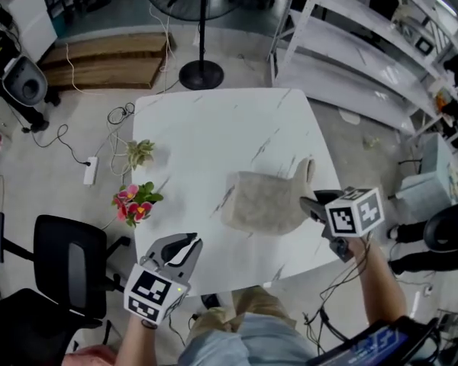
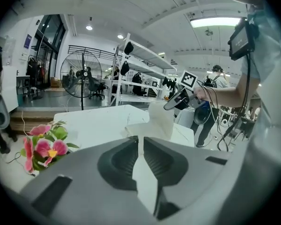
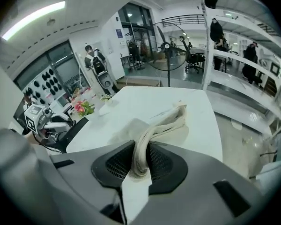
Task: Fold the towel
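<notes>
White marble-look desk (image 1: pixel 214 128), grey-veined, carries the whole job. The beige towel (image 1: pixel 263 200) lies on its near right part, by the look of it already doubled into a rough rectangle, with one corner lifted off the surface in a twisted rope. My right claw (image 3: pixel 140 165) is clamped on that bunched corner, the cloth pinched between the ribbed pads and the rest trailing down to the desk. My left claw (image 2: pixel 141 149) hovers off the near desk edge, jaws all but together with nothing between them, well apart from the towel. Judgement: mid-fold, the right corner raised for carrying over. The next move calls for taking that corner across to the opposite edge and laying it flat, untwisted, edges matched; my left claw could pin the fold line. The pink flowers (image 1: pixel 135 202) at the left edge sit well clear.
</notes>
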A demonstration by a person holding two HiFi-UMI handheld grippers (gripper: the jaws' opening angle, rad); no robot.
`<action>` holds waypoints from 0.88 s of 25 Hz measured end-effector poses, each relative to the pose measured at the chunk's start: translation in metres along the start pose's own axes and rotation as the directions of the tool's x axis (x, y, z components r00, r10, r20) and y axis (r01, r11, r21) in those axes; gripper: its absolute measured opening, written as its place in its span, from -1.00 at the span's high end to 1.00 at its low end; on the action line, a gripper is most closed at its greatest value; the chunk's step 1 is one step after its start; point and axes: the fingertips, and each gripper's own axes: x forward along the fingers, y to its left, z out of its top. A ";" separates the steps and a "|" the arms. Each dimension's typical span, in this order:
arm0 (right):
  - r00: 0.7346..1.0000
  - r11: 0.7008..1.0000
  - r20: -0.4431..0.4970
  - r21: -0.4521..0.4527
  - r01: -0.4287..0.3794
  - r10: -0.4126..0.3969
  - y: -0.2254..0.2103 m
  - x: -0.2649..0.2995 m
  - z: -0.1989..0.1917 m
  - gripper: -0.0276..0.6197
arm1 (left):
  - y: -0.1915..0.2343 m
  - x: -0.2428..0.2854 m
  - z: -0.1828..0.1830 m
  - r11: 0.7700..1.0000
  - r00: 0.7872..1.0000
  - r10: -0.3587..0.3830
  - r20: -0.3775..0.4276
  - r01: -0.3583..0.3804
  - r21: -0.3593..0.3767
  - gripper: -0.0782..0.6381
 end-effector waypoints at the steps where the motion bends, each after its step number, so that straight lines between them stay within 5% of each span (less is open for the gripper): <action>1: 1.000 1.000 -0.008 -0.020 -0.008 0.008 0.007 0.007 0.004 0.64 | 0.002 -0.004 -0.002 1.000 1.000 0.010 -0.001 -0.010 -0.007 0.67; 15: 0.988 0.991 -0.147 -0.113 -0.068 0.051 0.060 0.111 0.007 0.64 | 0.027 -0.032 -0.031 0.992 0.997 0.080 -0.021 -0.082 -0.095 0.67; 22: 0.982 0.975 -0.190 -0.217 -0.053 0.011 0.075 0.150 -0.007 0.63 | 0.029 -0.028 -0.040 0.989 0.996 0.081 -0.032 -0.084 -0.122 0.67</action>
